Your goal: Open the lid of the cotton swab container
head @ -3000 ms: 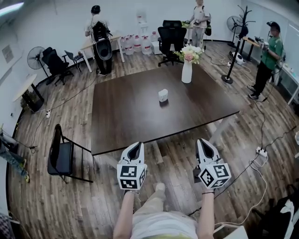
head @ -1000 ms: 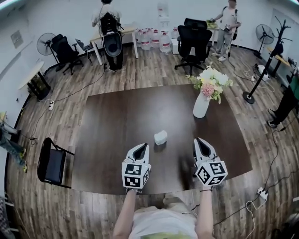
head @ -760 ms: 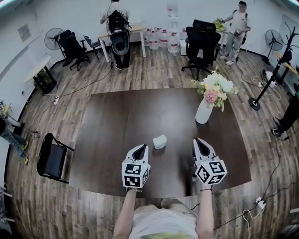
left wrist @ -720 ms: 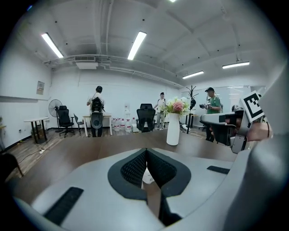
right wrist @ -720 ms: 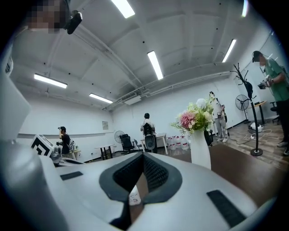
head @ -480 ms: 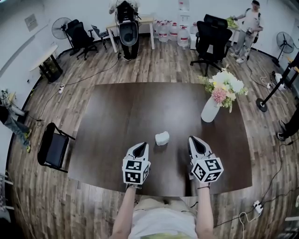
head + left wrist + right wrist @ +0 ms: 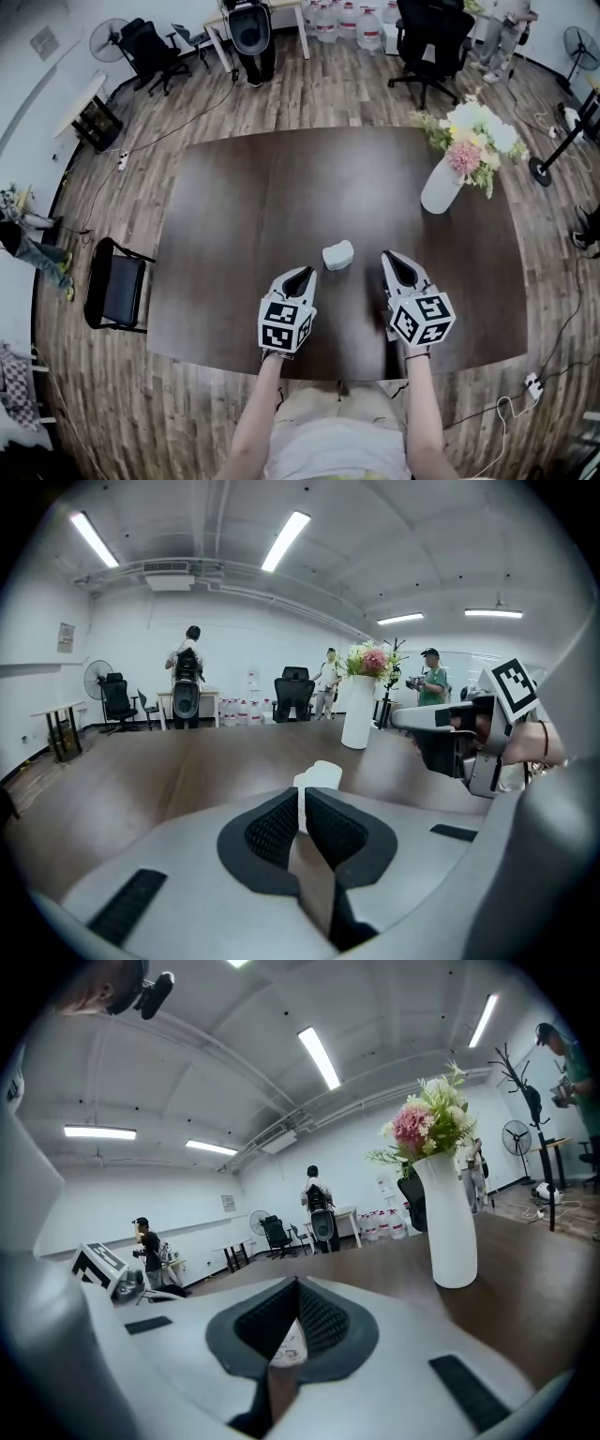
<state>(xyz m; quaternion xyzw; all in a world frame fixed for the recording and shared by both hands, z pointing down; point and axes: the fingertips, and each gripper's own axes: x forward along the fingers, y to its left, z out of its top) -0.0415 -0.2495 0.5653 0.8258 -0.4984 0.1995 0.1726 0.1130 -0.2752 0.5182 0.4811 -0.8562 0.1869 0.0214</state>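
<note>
**A:** While both claws hang over the near part of the dark surface (image 7: 262,187), where's the cotton swab container (image 7: 338,254)?

**B:** It's on the surface, well apart from the white vase (image 7: 441,186), to the vase's left and nearer the person.

**A:** And the left claw (image 7: 306,272)?

**B:** That one's farther left of the vase than the container. Its jaws are pressed together with nothing in them, and the container shows just past its tips.

**A:** Right claw (image 7: 390,255)?

**B:** It's the closer of the two to the vase, on the person's side of it. It's clamped tight too, and empty. Neither claw touches the container.
</note>
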